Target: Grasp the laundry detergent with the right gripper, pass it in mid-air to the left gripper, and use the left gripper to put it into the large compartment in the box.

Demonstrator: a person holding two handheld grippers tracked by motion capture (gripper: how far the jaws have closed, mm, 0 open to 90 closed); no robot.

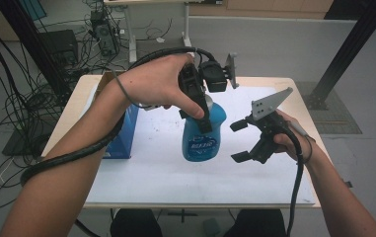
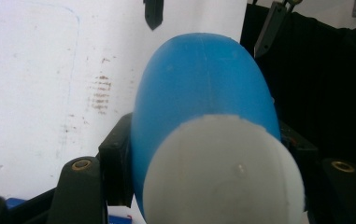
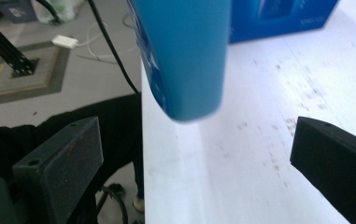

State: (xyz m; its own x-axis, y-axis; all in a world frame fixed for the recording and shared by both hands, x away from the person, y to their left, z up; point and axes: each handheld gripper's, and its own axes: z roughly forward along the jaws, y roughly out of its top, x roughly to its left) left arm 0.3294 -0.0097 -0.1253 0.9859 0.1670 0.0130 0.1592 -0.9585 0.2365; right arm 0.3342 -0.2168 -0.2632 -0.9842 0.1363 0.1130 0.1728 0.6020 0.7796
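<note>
High view: left tongs (image 1: 198, 106) pinch the blue bottle (image 1: 203, 133); right tongs (image 1: 240, 141) spread just beside it.

Wearing no sleeves on either forearm. Showing black grippers, the left gripper (image 1: 199, 106) trailing a ribbed black cable (image 1: 72, 155). Carrying a grey three-cornered plate (image 1: 270, 102) with small holes atop the right gripper (image 1: 240, 141).

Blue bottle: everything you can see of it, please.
The blue bottle looks like glossy plastic, with a rounded white cap and a printed label on its front. The left hand-held gripper clamps it near the top, cap up. It hangs over the white sheet, lifted clear in the right gripper view, nothing else touching.
</note>
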